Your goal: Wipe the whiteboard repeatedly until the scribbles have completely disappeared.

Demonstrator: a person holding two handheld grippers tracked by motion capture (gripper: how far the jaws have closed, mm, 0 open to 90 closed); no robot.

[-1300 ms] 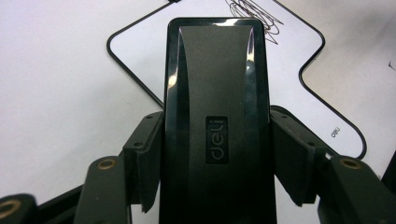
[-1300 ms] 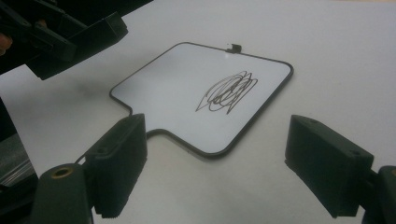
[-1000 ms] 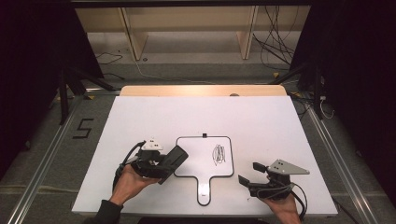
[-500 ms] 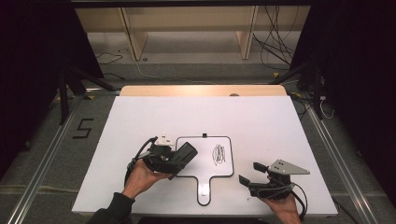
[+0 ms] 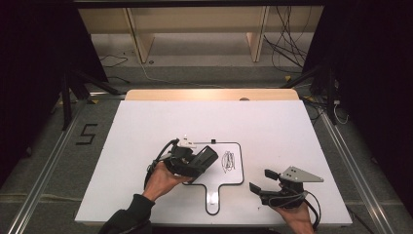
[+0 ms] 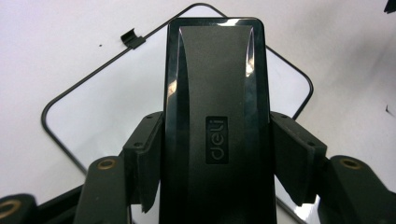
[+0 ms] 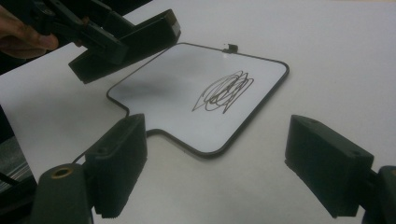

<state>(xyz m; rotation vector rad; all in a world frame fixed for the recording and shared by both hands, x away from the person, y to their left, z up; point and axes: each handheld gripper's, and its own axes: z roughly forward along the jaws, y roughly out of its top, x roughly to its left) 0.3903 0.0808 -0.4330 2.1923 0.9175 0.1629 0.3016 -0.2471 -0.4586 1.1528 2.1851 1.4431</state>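
the left gripper [image 5: 202, 158] is clamped on a black eraser [image 6: 215, 116], its pads pressed against the eraser's two long sides. the eraser sticks out ahead of the jaws over the left part of a small handled whiteboard [image 5: 233, 173]; whether it touches the board is hard to tell. a dark scribble [image 7: 224, 92] lies just beyond the eraser's tip. the right gripper [image 5: 260, 180] sits spread wide and empty, beside the board's handle.

Eraser [image 6: 215, 121] in my left tongs [image 6: 215, 163]: glossy black plastic, smooth, catches glare. Tong pads matt black, look rubbery. Whiteboard [image 7: 187, 93]: shiny white face, thin dark rim. Counter [image 5: 272, 126]: matt white, smooth; far edge bare wood.
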